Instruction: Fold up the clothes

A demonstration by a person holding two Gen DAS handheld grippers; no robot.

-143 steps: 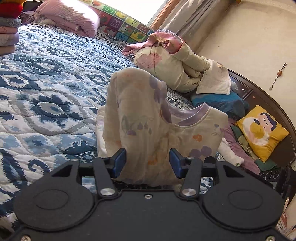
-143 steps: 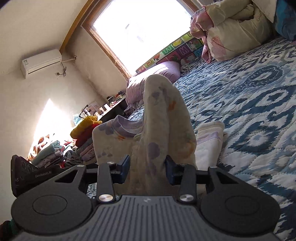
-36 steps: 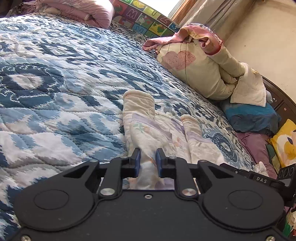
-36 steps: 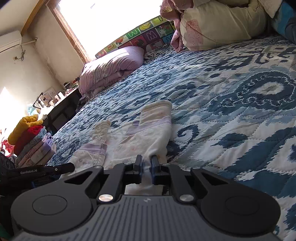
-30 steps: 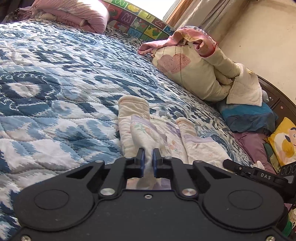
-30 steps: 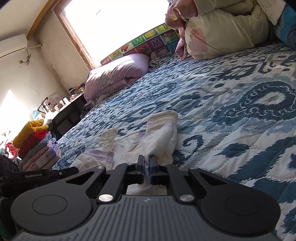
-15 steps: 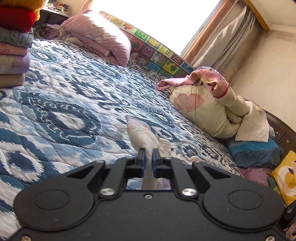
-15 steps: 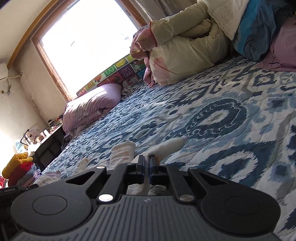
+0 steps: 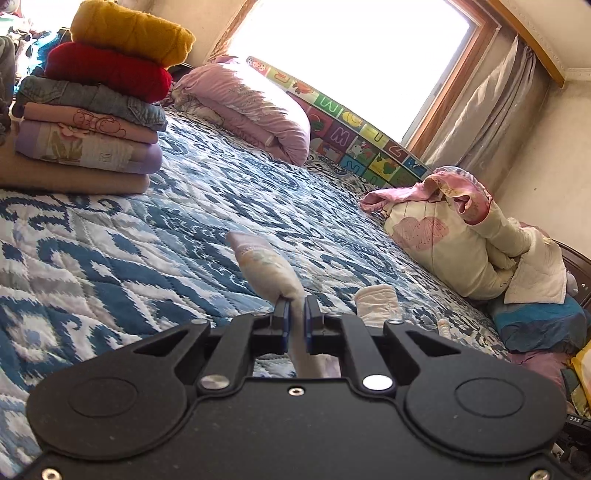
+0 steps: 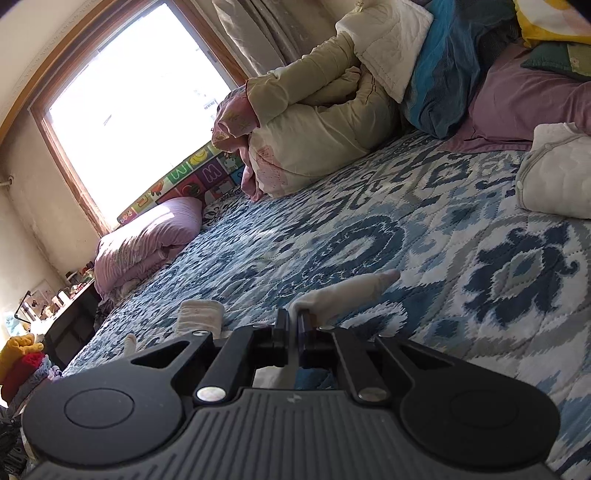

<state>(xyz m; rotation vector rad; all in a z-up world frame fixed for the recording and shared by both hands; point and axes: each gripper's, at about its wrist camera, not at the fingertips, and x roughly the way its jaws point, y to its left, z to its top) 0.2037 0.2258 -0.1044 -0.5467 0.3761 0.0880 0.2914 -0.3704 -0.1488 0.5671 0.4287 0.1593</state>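
Garment (image 9: 266,267), a cream printed kids' piece, is lifted just off the blue quilt (image 9: 110,236). Left gripper (image 9: 294,317) is pinched tight on one part of it, right gripper (image 10: 291,321) clamped on another. Folded stack (image 9: 92,122) sits far left, pillows (image 9: 458,251) far right.

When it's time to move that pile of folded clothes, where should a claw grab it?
Low down, probably. The pile stands on the quilt with a wide tan piece at the bottom and rounded red and yellow knits on top. Its folded edges face the open quilt, so come from there and lift under the tan piece; the knits may roll.
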